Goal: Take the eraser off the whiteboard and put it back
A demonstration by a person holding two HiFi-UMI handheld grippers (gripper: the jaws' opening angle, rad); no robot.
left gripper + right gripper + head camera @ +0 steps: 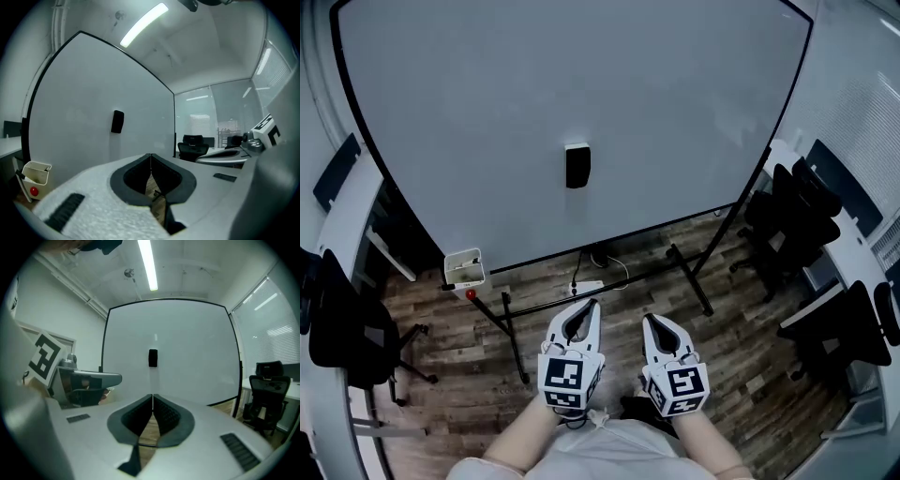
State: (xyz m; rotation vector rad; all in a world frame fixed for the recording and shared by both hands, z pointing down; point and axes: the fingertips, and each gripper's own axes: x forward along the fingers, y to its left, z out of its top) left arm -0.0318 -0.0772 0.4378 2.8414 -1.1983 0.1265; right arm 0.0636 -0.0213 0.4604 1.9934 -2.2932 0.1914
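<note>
Black eraser on the board, both jaws shut and empty, well short of it.
Black rectangular eraser (577,167) sits upright on the large white black-framed whiteboard (581,84), centre of the head view. The left gripper (593,306) and right gripper (646,321) are at lower centre of that frame, well apart from the eraser. Each gripper view shows its jaws pressed together with nothing between them. The eraser appears above the right tips, nearly in line, and up and to the left of the left tips. Risks, as judged: jaws arriving unspread would butt the eraser and could slide it or knock it down to the wood-plank floor (750,375). A hard push could rock the board on its stand. A shallow pinch on the edges could let it slip.
</note>
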